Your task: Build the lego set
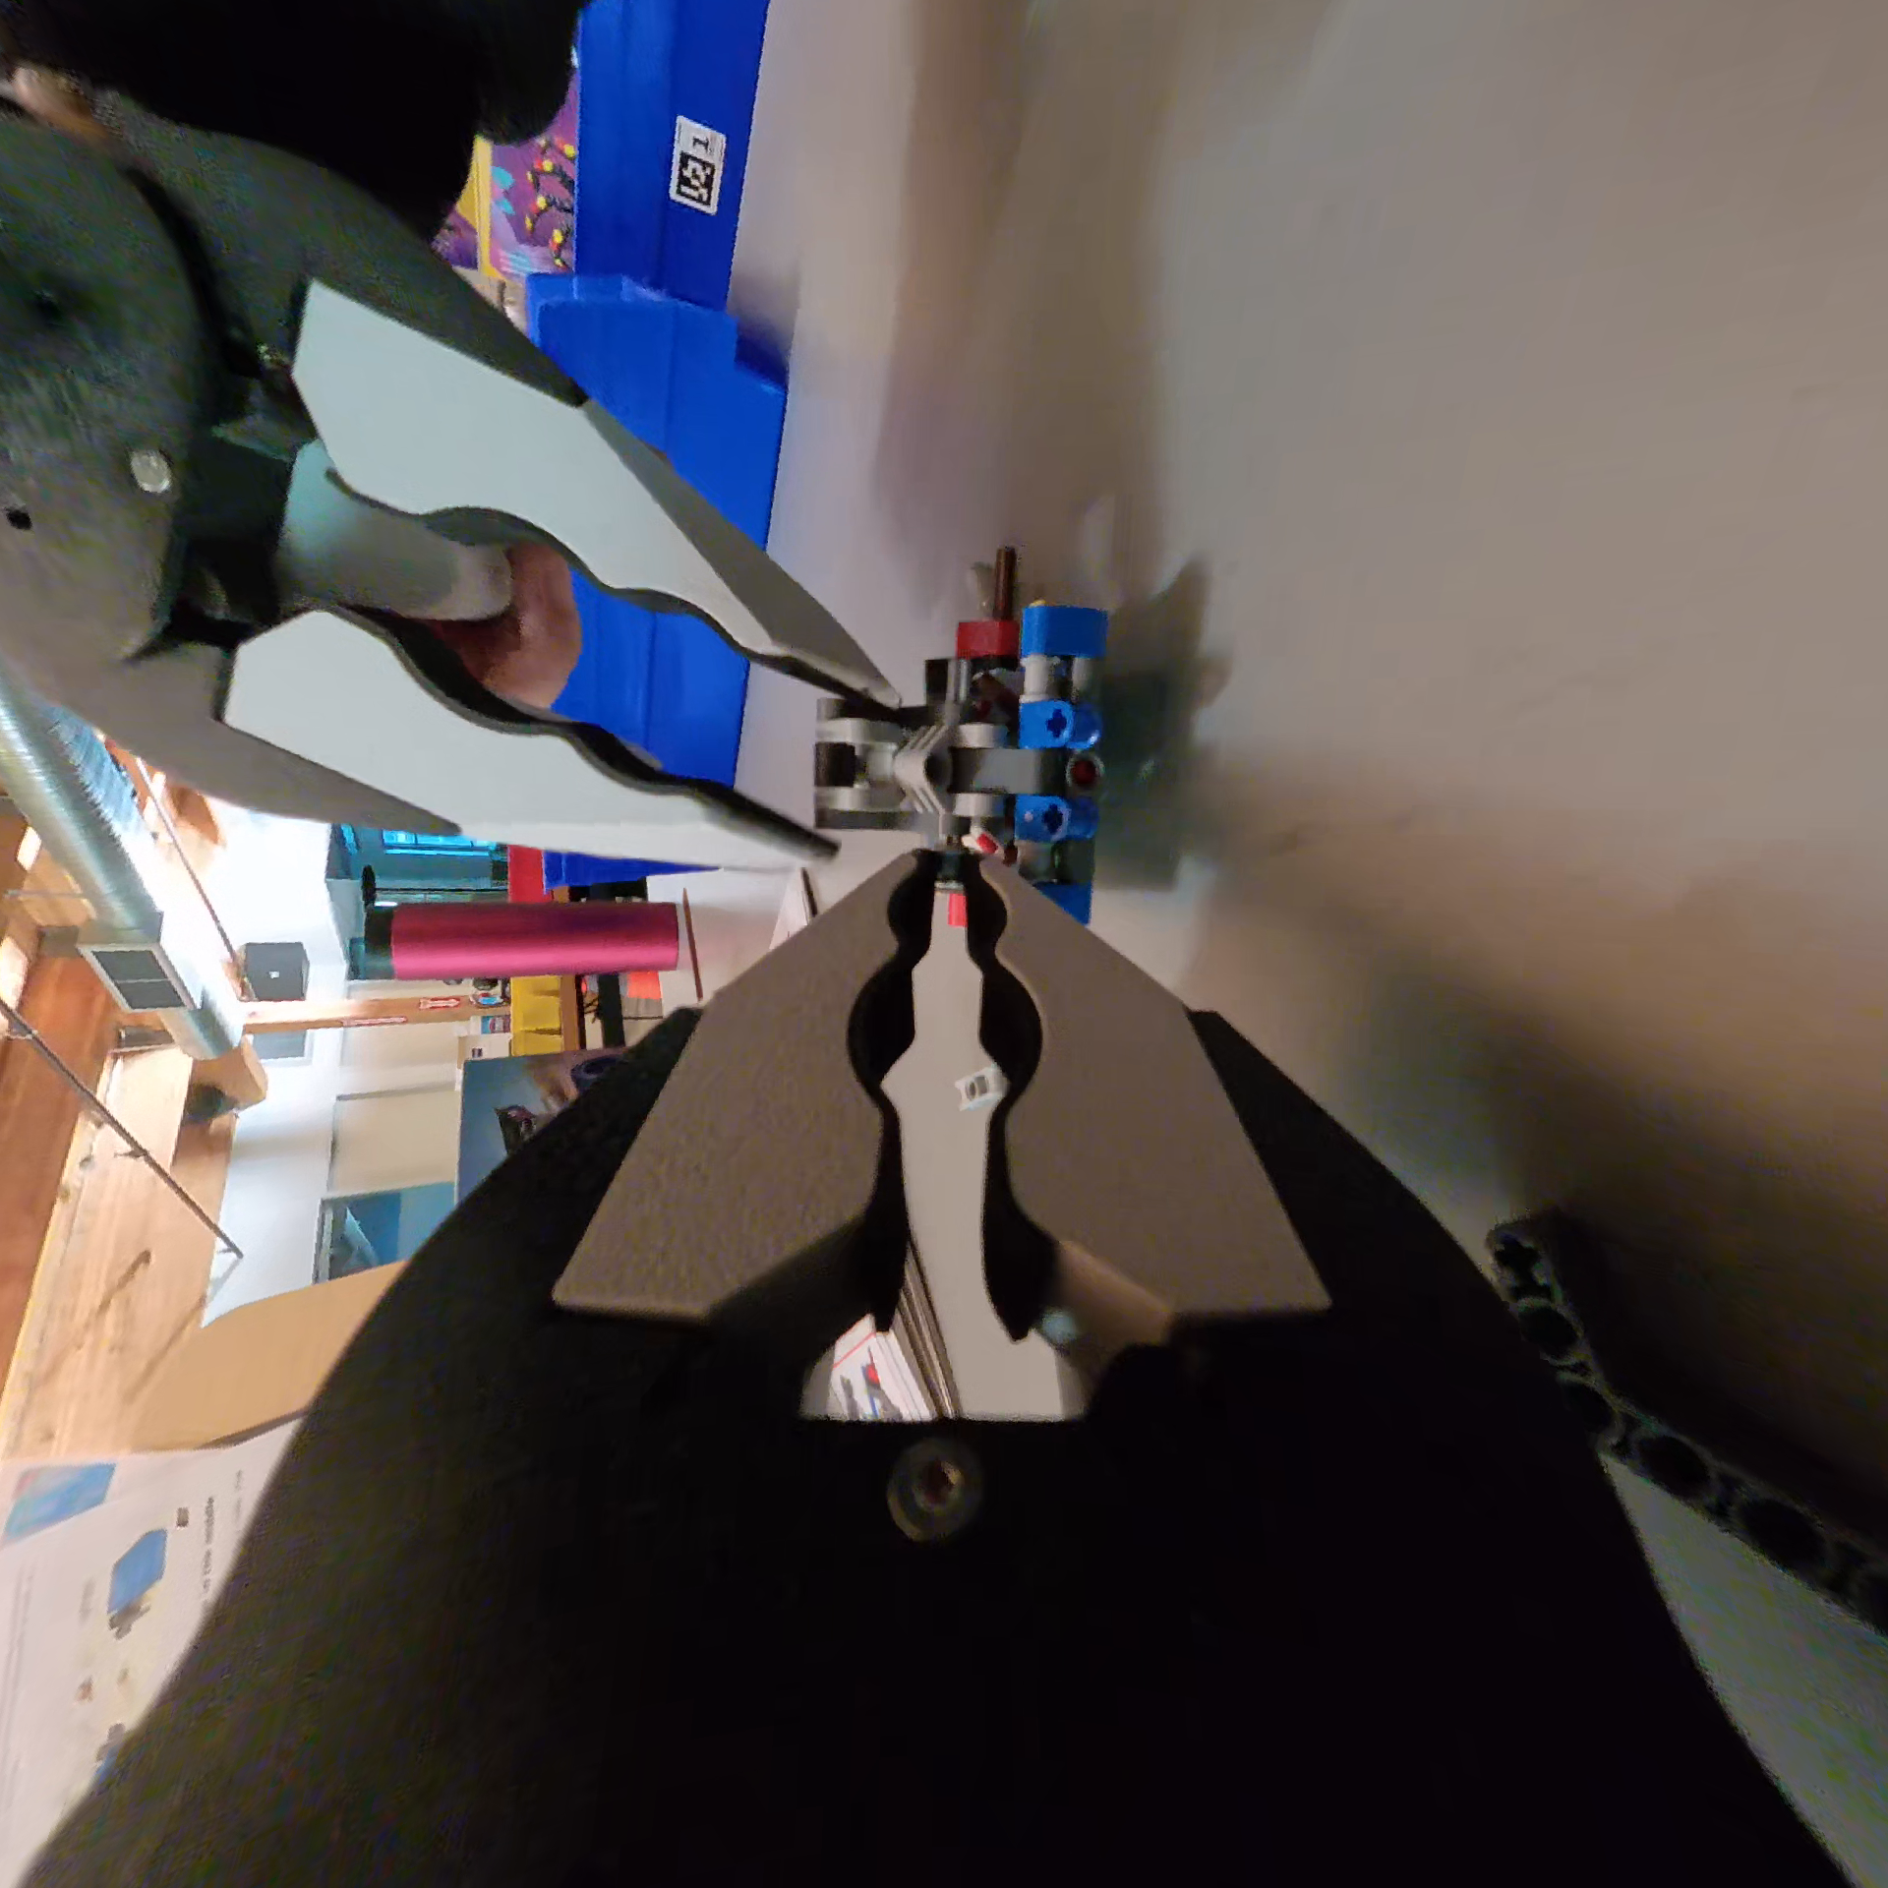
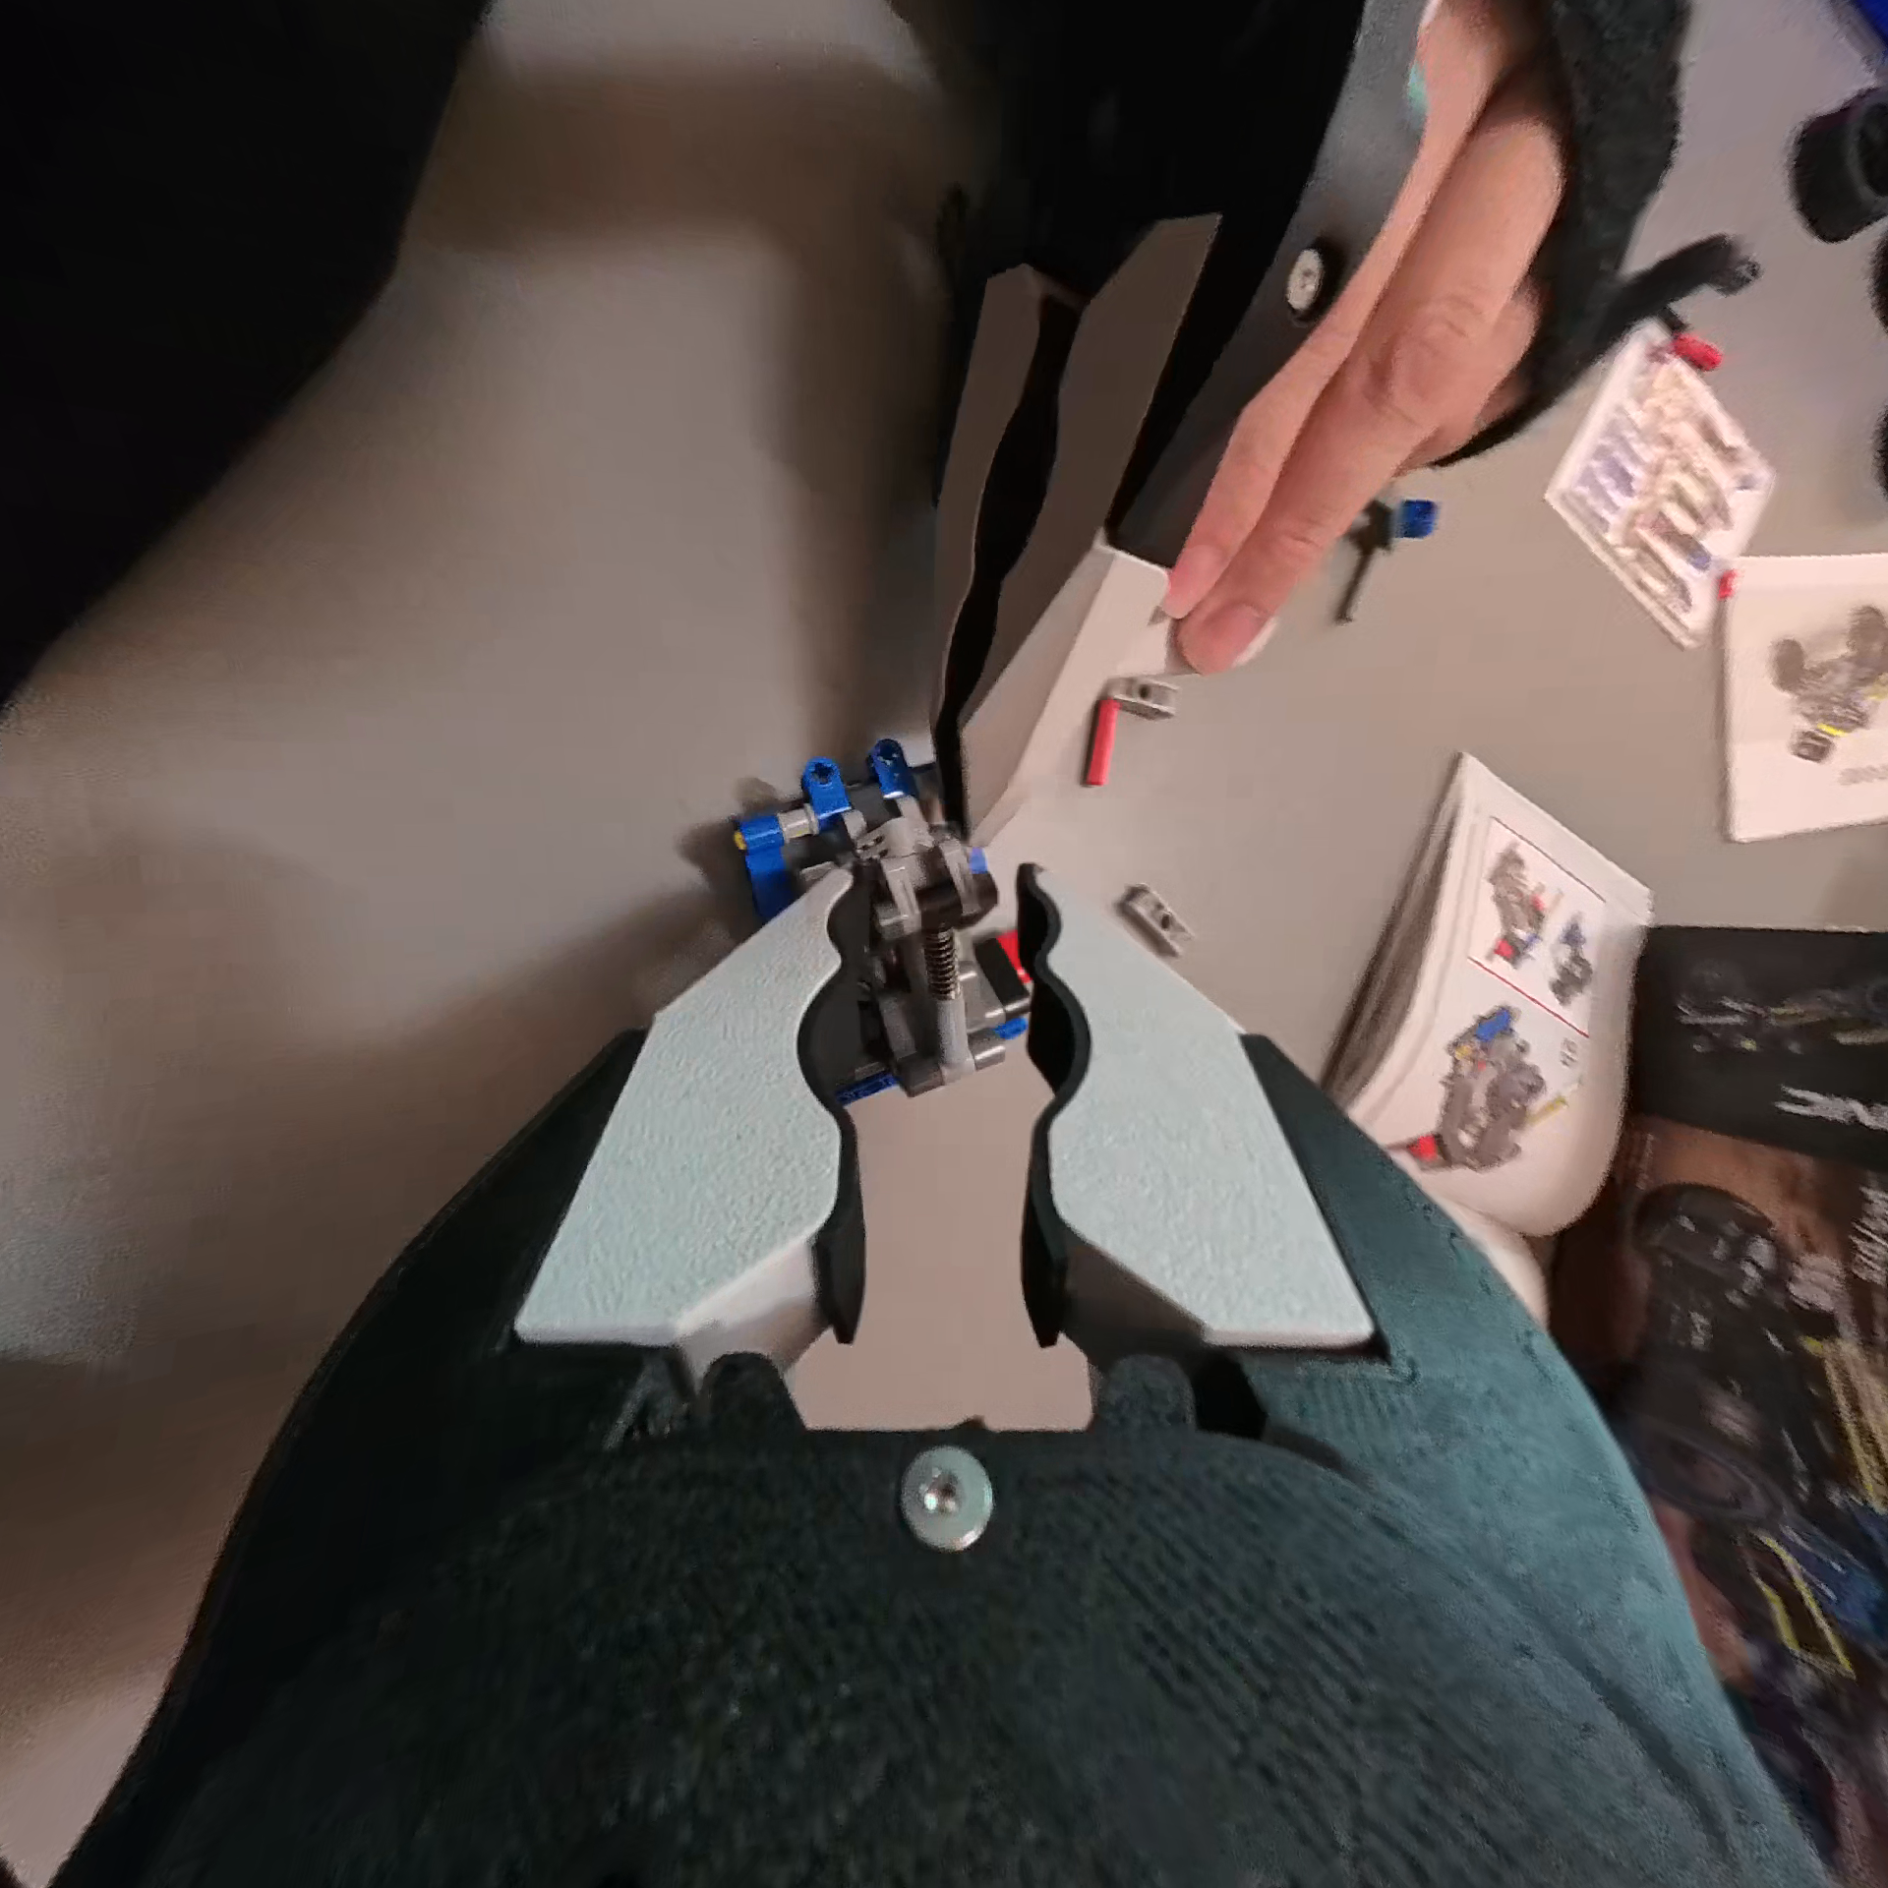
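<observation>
Left hand-held gripper (image 1: 950, 868) pinches the lego assembly (image 1: 981, 756) at its 6 o'clock end; right hand-held gripper (image 2: 935, 884) gapes around it on the bench (image 2: 460, 715).

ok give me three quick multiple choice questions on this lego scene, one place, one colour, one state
1. From the right wrist view, the open instruction booklet lies: A right of the lego assembly; B left of it; C under it.
2. The loose stick piece nearest the assembly is: A yellow; B red; C green.
3. The right hand-held gripper is: A shut on the booklet; B out of view; C open.
Answers: A, it lies far right; B, plainly red; C, its fingers straddle the assembly.
</observation>
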Demonstrator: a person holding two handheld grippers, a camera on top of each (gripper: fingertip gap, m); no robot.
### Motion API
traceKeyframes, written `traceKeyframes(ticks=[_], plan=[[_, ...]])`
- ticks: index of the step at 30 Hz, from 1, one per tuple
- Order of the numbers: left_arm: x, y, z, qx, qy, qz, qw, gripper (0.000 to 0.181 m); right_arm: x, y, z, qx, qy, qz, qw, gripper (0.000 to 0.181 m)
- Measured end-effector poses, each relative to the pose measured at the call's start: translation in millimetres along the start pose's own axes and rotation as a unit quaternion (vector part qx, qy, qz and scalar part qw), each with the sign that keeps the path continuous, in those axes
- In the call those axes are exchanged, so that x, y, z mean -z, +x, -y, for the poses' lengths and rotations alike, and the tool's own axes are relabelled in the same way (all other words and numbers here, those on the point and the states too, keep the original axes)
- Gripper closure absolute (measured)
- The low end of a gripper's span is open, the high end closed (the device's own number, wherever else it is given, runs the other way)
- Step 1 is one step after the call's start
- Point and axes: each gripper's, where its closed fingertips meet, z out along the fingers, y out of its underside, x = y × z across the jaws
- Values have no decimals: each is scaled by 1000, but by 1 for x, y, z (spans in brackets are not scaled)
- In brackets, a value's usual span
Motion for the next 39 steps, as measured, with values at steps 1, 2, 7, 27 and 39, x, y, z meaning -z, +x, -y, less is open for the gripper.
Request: traceKeyframes(ticks=[1, 2, 7, 27, 39], plan=[[-1, 1, 1, -3, 1, -3, 1000, 179, -1, -4, 2, -3, 3, 21, 1000, 159], [-1, 3, 2, -4, 2, -5, 1000, 179, -2, -6, 3, -2, 4, 35, 999, 159], [3, -3, -13, 82, -14, 2, 997, 174, -3, 5, 1, -37, -3, 25, 999, 160], [6, -11, -6, 506, 38, -81, 858, 169, -5, 23, 7, -262, 92, -144, 950, 161], [3, -11, -6, 479, 39, -73, 874, 169, -8, 17, 5, -167, 24, -66, 984, 161]])
